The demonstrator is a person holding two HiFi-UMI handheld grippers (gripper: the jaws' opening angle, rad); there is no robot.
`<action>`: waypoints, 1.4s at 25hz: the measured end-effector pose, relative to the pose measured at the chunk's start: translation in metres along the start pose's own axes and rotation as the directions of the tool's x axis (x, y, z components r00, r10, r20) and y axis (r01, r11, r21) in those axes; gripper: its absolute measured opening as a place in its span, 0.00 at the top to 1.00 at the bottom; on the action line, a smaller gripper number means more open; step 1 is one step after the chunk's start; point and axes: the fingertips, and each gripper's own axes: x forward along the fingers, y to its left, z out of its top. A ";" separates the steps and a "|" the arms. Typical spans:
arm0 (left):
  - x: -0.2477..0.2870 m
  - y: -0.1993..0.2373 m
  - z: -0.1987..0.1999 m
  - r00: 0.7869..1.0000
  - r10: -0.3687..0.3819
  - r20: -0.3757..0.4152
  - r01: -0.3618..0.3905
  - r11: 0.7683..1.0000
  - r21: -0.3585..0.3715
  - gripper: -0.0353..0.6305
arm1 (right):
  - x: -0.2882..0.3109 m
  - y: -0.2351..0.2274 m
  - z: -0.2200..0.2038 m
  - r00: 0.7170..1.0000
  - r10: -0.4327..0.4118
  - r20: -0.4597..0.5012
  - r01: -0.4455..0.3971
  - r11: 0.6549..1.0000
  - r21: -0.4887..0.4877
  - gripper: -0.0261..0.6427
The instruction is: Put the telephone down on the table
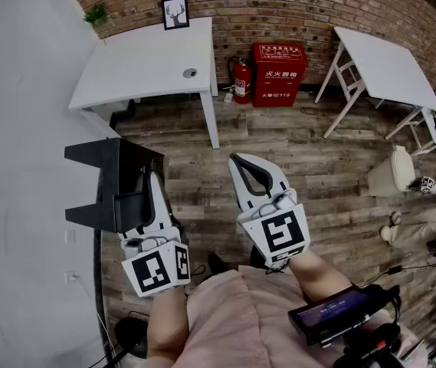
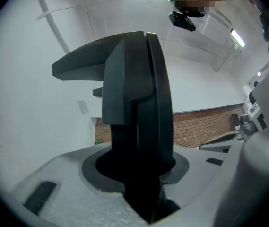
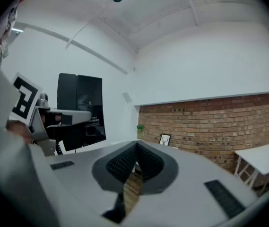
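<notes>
The black telephone (image 1: 109, 184) hangs in the air at the left, above the wood floor and next to the white wall. My left gripper (image 1: 149, 181) is shut on its lower part. In the left gripper view the telephone (image 2: 135, 103) stands upright, filling the middle, its base pinched where the left gripper (image 2: 141, 176) closes. My right gripper (image 1: 242, 162) floats beside it to the right, shut and empty. In the right gripper view the right gripper (image 3: 134, 163) has its pads together, with the telephone (image 3: 80, 109) off to its left. The white table (image 1: 142, 61) stands farther ahead by the brick wall.
A framed picture (image 1: 175, 12) and a small plant (image 1: 95, 14) sit at the table's back edge. A fire extinguisher (image 1: 240, 80) and a red cabinet (image 1: 279, 73) stand against the wall. A second white table (image 1: 386, 64), a white bin (image 1: 392, 171) and another person's legs (image 1: 424, 221) are at the right.
</notes>
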 end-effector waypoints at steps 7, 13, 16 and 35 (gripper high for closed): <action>-0.002 -0.009 -0.006 1.000 -0.022 -0.021 0.022 1.000 -0.005 0.71 | -0.004 -0.002 -0.003 1.000 0.012 0.008 -0.012 1.000 0.014 0.96; -0.004 -0.035 -0.018 0.993 -0.092 -0.079 0.091 0.996 -0.011 0.71 | -0.016 -0.015 -0.008 0.999 0.026 0.021 -0.026 0.999 0.033 0.96; -0.007 -0.050 -0.023 0.984 -0.143 -0.105 0.141 0.990 -0.020 0.71 | -0.024 -0.023 -0.013 0.999 0.030 0.020 -0.031 0.999 0.044 0.96; -0.002 -0.123 -0.026 0.837 -0.512 -0.193 0.475 0.855 -0.207 0.71 | -0.041 -0.057 -0.019 0.964 0.252 0.087 -0.261 0.959 0.107 0.82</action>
